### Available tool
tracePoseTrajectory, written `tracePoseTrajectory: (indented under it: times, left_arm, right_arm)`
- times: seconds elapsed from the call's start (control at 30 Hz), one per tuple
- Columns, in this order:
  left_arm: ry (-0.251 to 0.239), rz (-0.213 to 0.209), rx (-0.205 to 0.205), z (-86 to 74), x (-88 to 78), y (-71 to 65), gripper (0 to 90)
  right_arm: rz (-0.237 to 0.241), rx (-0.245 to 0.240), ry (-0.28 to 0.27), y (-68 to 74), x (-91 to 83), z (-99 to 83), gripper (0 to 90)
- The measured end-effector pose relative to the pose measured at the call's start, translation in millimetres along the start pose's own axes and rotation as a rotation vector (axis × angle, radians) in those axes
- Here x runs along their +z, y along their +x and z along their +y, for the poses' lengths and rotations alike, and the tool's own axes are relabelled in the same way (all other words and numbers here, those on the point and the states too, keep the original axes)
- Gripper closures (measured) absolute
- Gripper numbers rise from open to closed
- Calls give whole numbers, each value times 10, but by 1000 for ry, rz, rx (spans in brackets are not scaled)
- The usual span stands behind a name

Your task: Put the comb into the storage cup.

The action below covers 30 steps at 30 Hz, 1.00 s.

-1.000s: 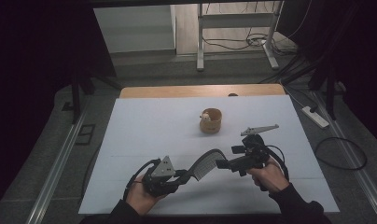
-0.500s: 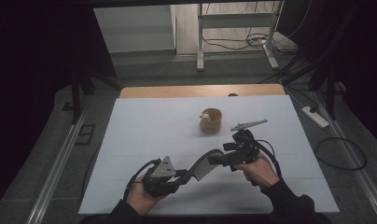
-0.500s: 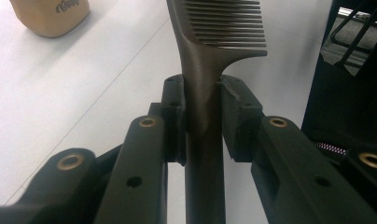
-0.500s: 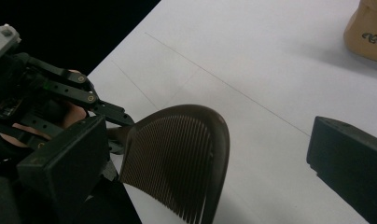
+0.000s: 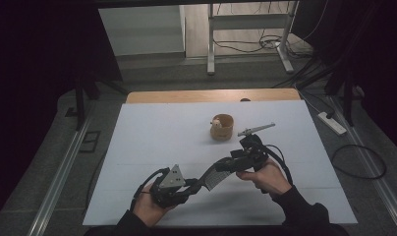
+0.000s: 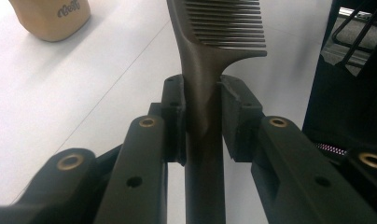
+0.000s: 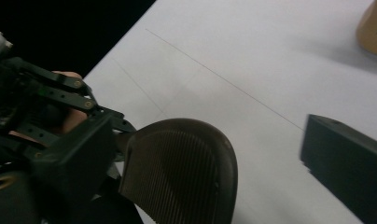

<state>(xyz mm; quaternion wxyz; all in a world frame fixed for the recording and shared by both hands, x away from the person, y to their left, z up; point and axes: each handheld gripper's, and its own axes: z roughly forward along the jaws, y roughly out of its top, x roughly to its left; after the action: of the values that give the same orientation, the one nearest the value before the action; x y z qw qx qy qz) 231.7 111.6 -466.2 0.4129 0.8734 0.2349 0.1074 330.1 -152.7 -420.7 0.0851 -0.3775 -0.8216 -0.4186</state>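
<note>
The left gripper's [image 5: 189, 186] jaws are clamped on the comb's [image 5: 215, 176] handle near the table's [image 5: 152, 137] front edge. The comb's long axis runs up and rightward, its toothed head lying between the right gripper's [image 5: 231, 166] parted jaws, which have just been closing.

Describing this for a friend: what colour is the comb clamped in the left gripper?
Dark brown comb, clearest in the left gripper view.

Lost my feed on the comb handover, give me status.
Left gripper shut on comb handle. Right gripper open, jaws just closing slightly around the comb's toothed end, not yet gripping. Wooden cup stands clear behind.
</note>
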Motion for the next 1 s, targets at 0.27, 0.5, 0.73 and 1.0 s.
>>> tracePoseTrajectory:
  times: [0.27,0.5,0.73,1.0]
  left_arm:
    - [-10,19,8,0,-10,-10,719]
    - [-4,27,20,5,-12,-21,720]
    - [-13,32,30,3,-14,-29,721]
    - [12,19,37,-7,39,-26,718]
  right_arm:
    - [81,15,-30,-36,-52,5,367]
    - [152,80,-38,-131,-47,-19,578]
    - [193,132,-56,-215,-62,-36,734]
    - [311,231,-69,-302,-60,-62,836]
